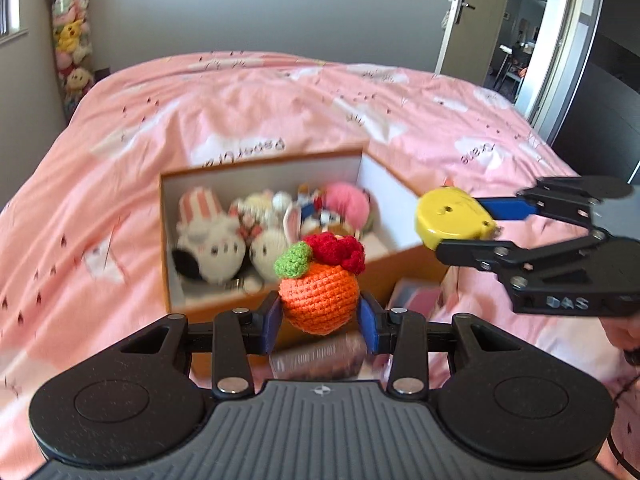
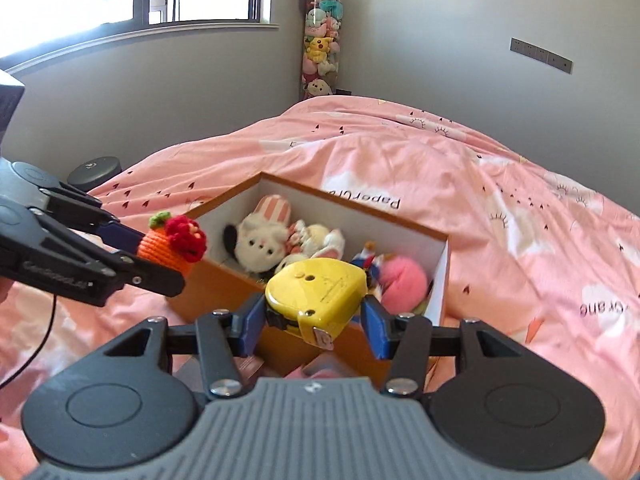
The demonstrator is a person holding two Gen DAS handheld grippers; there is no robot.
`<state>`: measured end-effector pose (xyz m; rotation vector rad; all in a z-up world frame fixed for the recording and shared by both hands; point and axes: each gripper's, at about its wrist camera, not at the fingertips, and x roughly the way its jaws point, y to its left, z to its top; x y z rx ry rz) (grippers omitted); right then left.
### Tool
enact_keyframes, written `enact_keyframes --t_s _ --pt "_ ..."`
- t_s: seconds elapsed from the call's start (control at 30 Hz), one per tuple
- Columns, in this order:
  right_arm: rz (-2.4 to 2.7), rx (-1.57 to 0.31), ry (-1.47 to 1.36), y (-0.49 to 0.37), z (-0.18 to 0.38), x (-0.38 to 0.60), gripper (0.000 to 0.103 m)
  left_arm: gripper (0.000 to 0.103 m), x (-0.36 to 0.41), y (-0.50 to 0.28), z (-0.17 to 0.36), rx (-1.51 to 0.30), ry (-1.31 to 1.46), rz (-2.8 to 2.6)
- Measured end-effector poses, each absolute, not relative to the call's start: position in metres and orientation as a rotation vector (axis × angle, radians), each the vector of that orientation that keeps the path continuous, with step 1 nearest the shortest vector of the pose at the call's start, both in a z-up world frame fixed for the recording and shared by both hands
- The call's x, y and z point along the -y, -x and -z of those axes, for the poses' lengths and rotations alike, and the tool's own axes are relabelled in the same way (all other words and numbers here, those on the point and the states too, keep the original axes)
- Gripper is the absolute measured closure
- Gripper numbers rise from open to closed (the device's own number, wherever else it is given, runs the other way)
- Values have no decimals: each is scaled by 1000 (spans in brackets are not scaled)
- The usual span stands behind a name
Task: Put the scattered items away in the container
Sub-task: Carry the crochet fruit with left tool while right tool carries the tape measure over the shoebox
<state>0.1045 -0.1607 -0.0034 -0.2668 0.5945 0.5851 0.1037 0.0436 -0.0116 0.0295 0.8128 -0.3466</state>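
The left hand-held gripper (image 1: 319, 322) is clamped on the crochet carrot (image 1: 318, 294), the right hand-held gripper (image 2: 316, 322) on the yellow tape measure (image 2: 318, 294), both near the box (image 2: 400, 222), which lies just beyond them on the bed (image 2: 520, 184)

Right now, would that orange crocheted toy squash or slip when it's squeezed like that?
The crocheted toy is yarn and looks stuffed, so it probably gives a little. Its knobbly surface likely resists slipping between the left tongs. It seems light and unlikely to break.
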Motion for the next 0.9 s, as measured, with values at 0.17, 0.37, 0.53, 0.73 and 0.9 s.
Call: enact_keyframes --t_s 0.17,0.37,0.53,0.73,0.9 --pt "-569 -669 352 -159 4 147 48 57 -37 -134 8 -816 -54 371" --pt "-568 -841 469 -215 38 131 48 57 -32 -169 19 -862 -31 399" --pt "-566 -933 647 -243 69 112 48 57 -30 -188 28 -888 -27 406" --pt "-603 -995 811 -260 91 94 48 57 -30 -207 38 -926 -3 428" --pt "-613 -1031 915 -269 107 84 48 57 -31 -218 45 -949 14 437"
